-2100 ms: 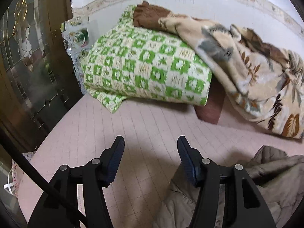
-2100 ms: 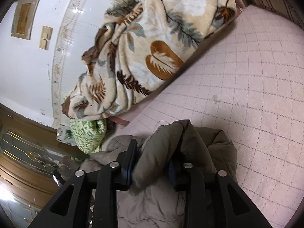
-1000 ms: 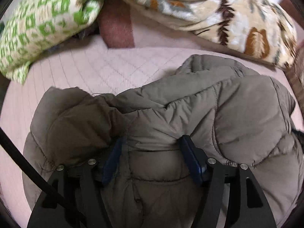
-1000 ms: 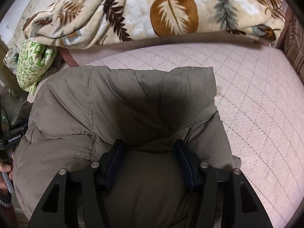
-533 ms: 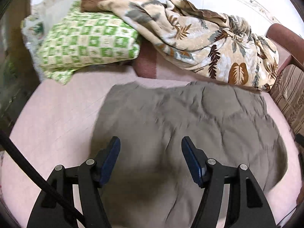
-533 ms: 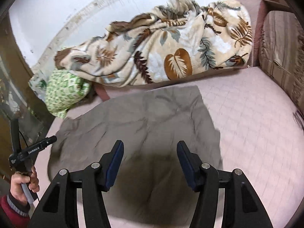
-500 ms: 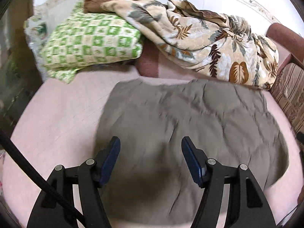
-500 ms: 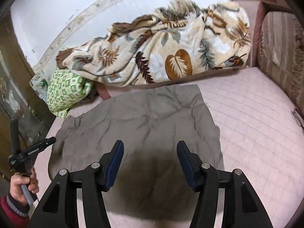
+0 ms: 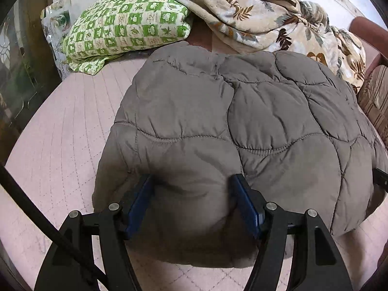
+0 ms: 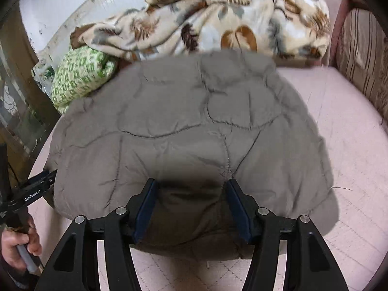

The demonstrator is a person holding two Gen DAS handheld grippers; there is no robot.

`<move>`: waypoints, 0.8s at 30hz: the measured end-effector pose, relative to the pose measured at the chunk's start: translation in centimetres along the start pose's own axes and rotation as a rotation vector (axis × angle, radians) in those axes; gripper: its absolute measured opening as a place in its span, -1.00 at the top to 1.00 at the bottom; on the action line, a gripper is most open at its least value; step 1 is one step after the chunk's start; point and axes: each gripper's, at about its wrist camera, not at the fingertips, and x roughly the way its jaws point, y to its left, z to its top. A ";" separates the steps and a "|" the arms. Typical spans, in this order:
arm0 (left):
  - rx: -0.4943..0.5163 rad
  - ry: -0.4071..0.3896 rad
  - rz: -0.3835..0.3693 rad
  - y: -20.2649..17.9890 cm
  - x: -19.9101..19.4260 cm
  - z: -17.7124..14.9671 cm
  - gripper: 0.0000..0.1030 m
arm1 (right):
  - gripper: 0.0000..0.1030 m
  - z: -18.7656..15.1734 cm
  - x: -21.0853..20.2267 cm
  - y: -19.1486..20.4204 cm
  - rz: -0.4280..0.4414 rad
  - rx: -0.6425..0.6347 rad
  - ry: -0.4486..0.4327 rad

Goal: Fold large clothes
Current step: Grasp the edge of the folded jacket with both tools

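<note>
Grey quilted jacket (image 9: 254,121): flat on pink bed (image 9: 60,126), bare bed both sides. My left gripper (image 9: 196,203) and right gripper (image 10: 191,205) each clench its near hem. Right view only: my left hand (image 10: 17,247).

surface: pink quilted bed cover (image 9: 60,126) | far wall: white, patterned trim band (image 10: 72,14) | far left: green-and-cream checked pillow (image 9: 126,24) | far centre: leaf-print blanket (image 10: 218,24), heaped | right: striped brown cushion (image 10: 363,55) | left: wood-framed patterned glass door (image 9: 14,55)
</note>
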 end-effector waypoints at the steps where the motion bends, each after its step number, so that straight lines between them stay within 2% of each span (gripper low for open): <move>1: -0.002 -0.012 -0.006 0.1 -0.2 0.2 -0.31 | -0.22 0.1 -0.1 0.0 0.000 -0.002 -0.002; 4: -0.040 -0.028 -0.032 0.9 -0.9 0.2 -0.31 | -0.22 0.4 -1.6 0.0 0.016 0.000 -0.044; 7: -0.084 -0.031 -0.045 2.2 -1.9 0.1 -0.31 | -0.22 0.6 -3.7 -1.3 0.053 0.066 -0.095; 12: -0.138 -0.020 -0.061 3.9 -2.6 0.2 -0.31 | -0.22 -0.1 -5.2 -4.4 0.102 0.189 -0.087; 14: -0.145 -0.011 -0.042 4.2 -2.5 0.0 -0.31 | -0.22 -0.6 -5.5 -5.3 0.095 0.213 -0.082; 18: -0.140 0.001 -0.013 4.2 -2.4 -0.3 -0.31 | -0.22 -1.3 -6.1 -5.5 0.064 0.199 -0.082; 24: -0.063 -0.005 0.047 3.2 -2.1 -0.8 -0.31 | -0.22 -1.4 -5.3 -3.6 0.037 0.115 -0.062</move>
